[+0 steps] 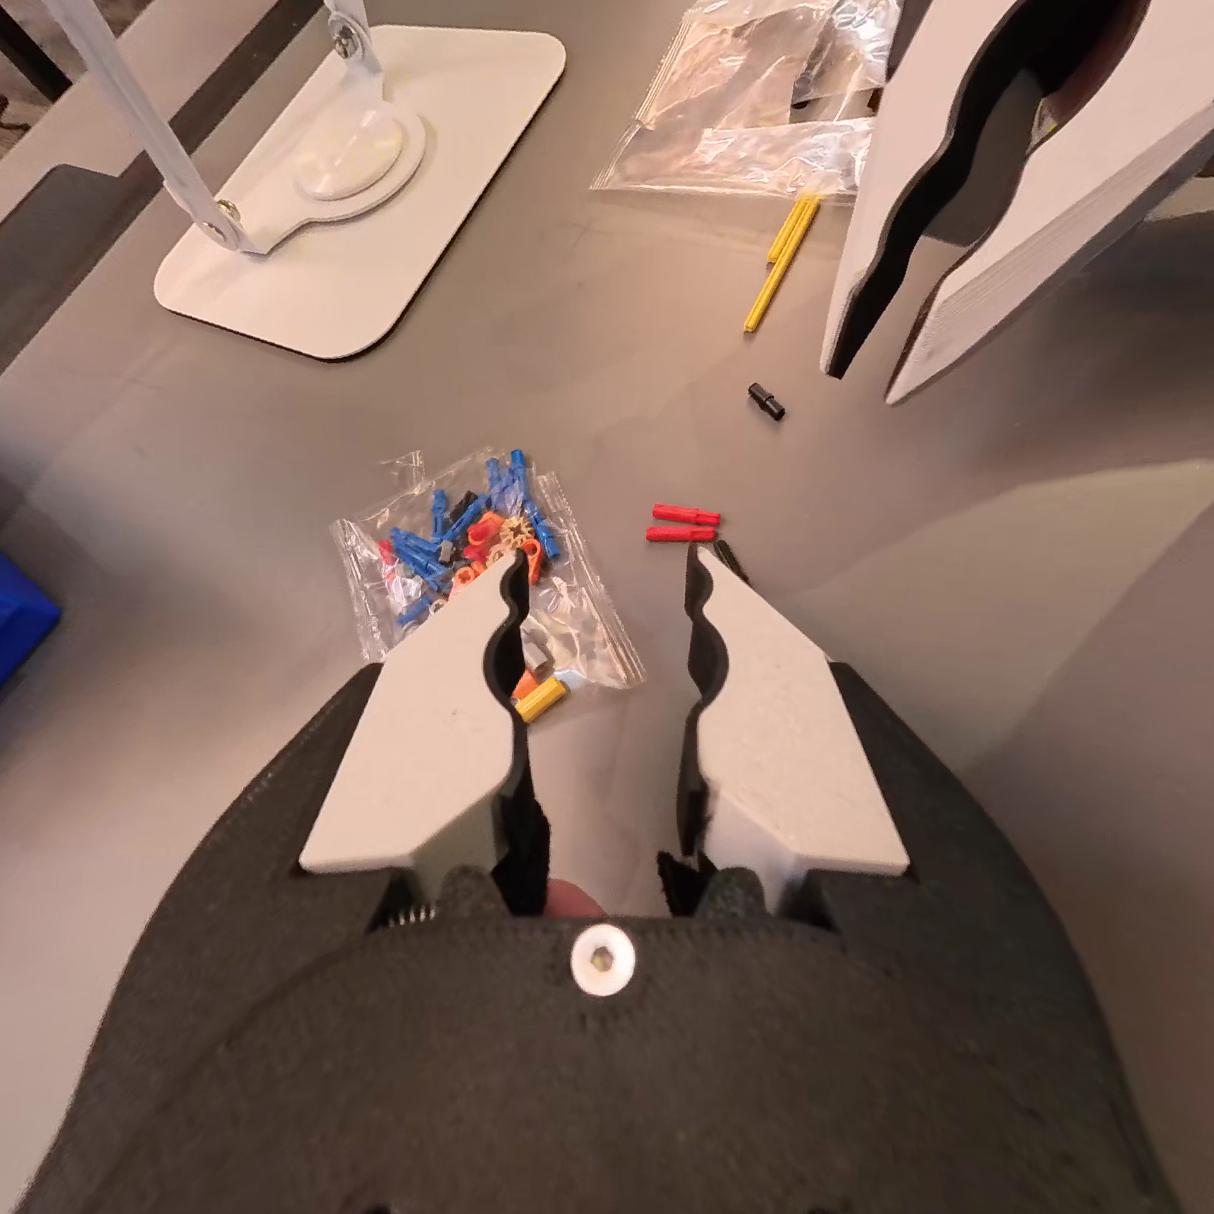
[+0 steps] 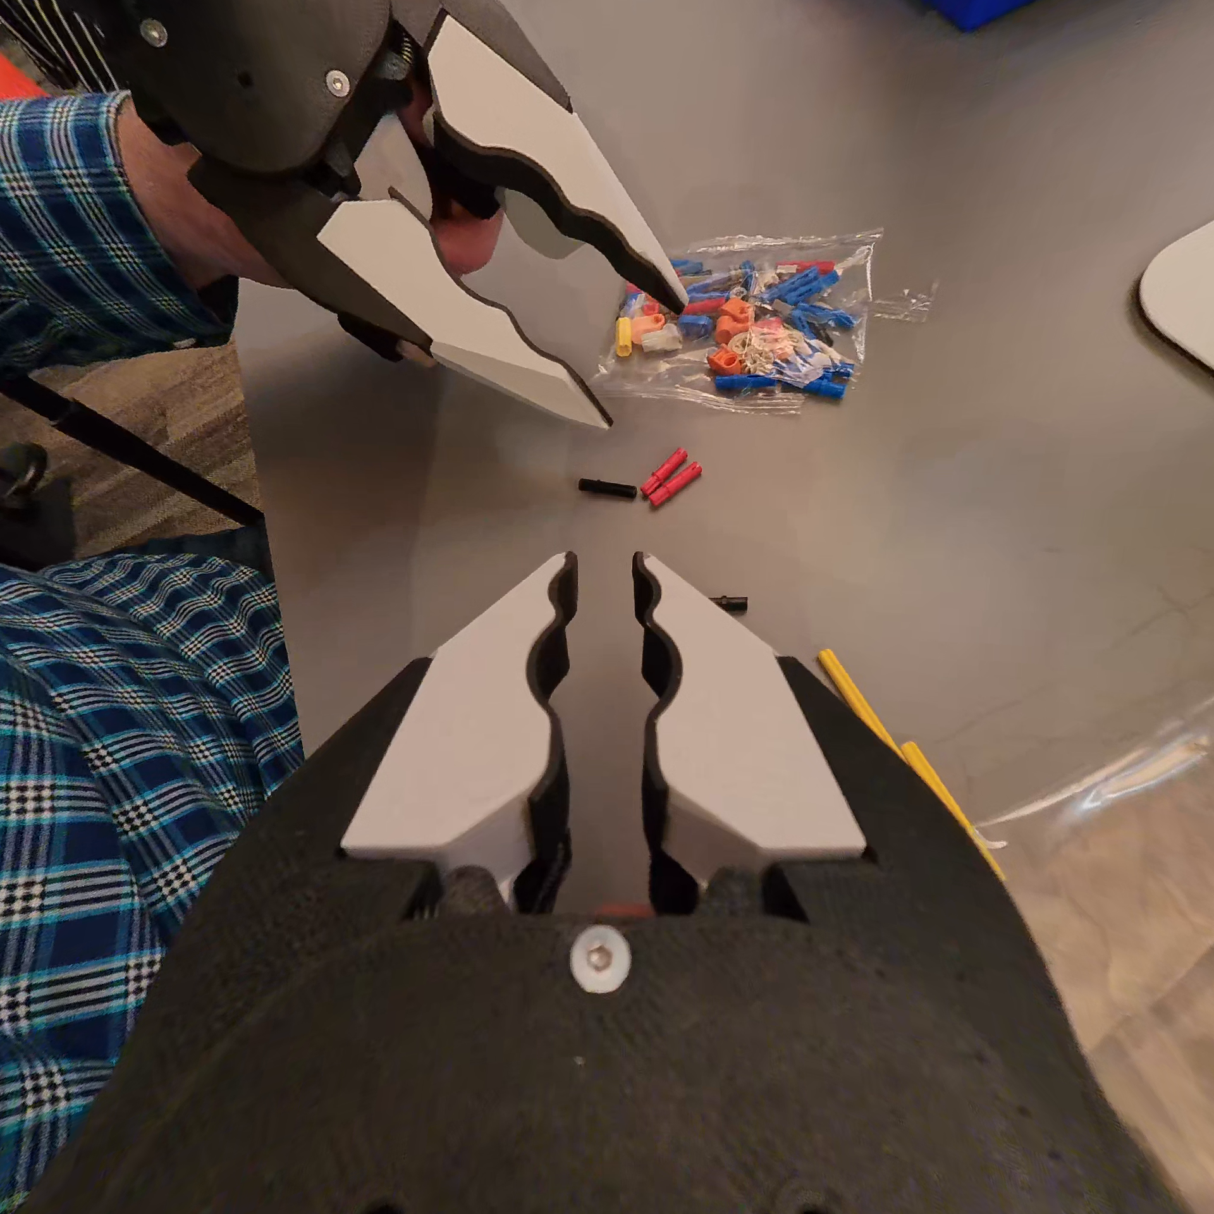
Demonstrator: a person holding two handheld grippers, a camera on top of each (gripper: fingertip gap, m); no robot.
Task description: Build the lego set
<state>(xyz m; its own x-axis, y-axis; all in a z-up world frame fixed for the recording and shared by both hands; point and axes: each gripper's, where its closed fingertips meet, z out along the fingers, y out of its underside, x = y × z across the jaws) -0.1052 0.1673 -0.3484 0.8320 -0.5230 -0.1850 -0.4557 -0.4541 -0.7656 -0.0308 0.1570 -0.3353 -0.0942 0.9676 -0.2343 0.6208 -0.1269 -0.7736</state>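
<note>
Bag (image 1: 486, 565) of mixed blue, orange, red pieces lies sealed; both grippers' jaws spread.

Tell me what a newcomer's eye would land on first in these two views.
First, the clear bag of small blue, orange and red pieces on the grey table, with the open left gripper poised just over its near edge. Next, the two red pins lying loose beside the bag, a black pin close by them. The right gripper, jaws a little apart and empty, hovers near the yellow rods.
</note>
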